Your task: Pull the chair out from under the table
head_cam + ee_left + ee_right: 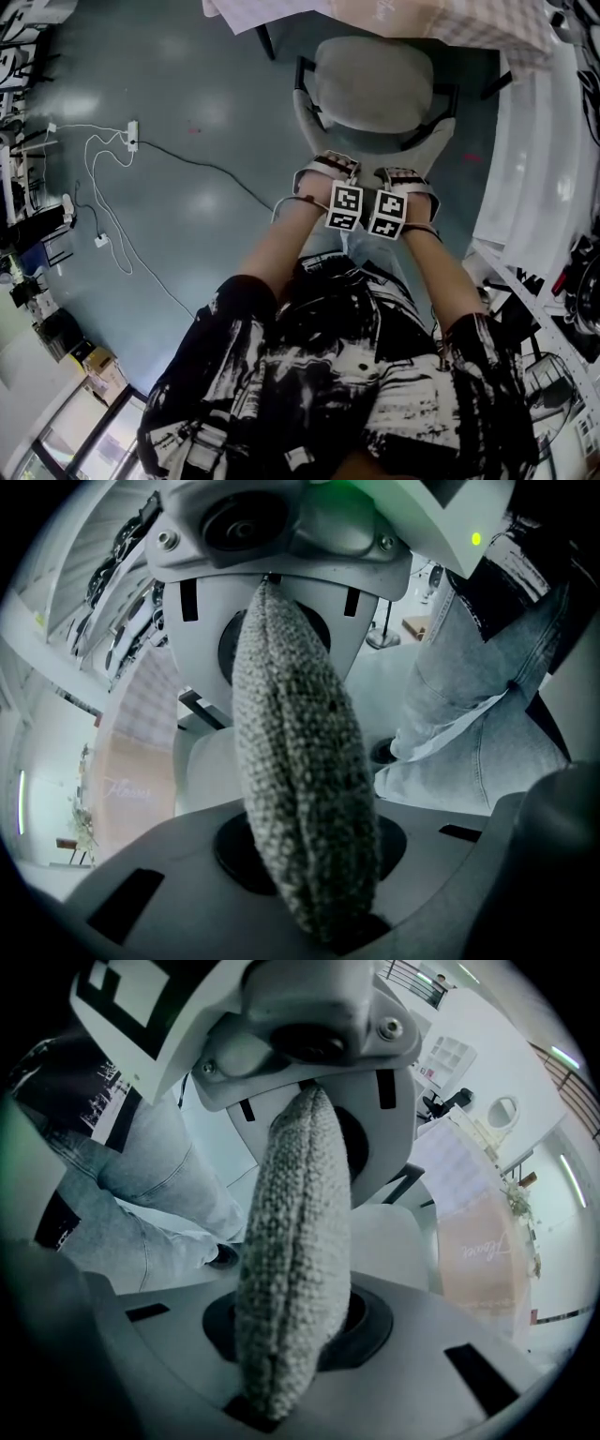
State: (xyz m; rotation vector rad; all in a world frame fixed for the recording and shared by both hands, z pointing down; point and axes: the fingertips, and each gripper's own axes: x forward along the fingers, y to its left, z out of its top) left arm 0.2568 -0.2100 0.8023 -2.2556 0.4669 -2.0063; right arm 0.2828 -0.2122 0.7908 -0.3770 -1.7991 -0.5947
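You have both tools on the chair (pixel 373 82) from behind. The left tongs (pixel 328 169) and the right tongs (pixel 409 178) sit side by side at the middle of the backrest's (pixel 302 789) top edge, each pointing steeply down over it. The two gripper views show the same thing. Each pair of tongs is nearly closed and pinches the thick, nubbly padded rim, which fills the gap from pad to pad. None of the four pads stands free of the fabric. Two grips close together on the centre line make sense for this job, since a straight pull toward you should draw the chair back squarely without swinging it to one side. The top rim is also the only part thin enough for these tongs to bite. The chair itself stands on the open floor (pixel 187 216) directly in front of your legs. Its grey seat is almost wholly in the open, and only its far edge lies at the hem of the cloth-covered worktop (pixel 450 23) (whether the front legs have cleared it I cannot tell). By my reading the pull is well along. A white cable (pixel 105 211) trails on the floor off to your left, well apart from the chair, and looks unlikely to catch it.
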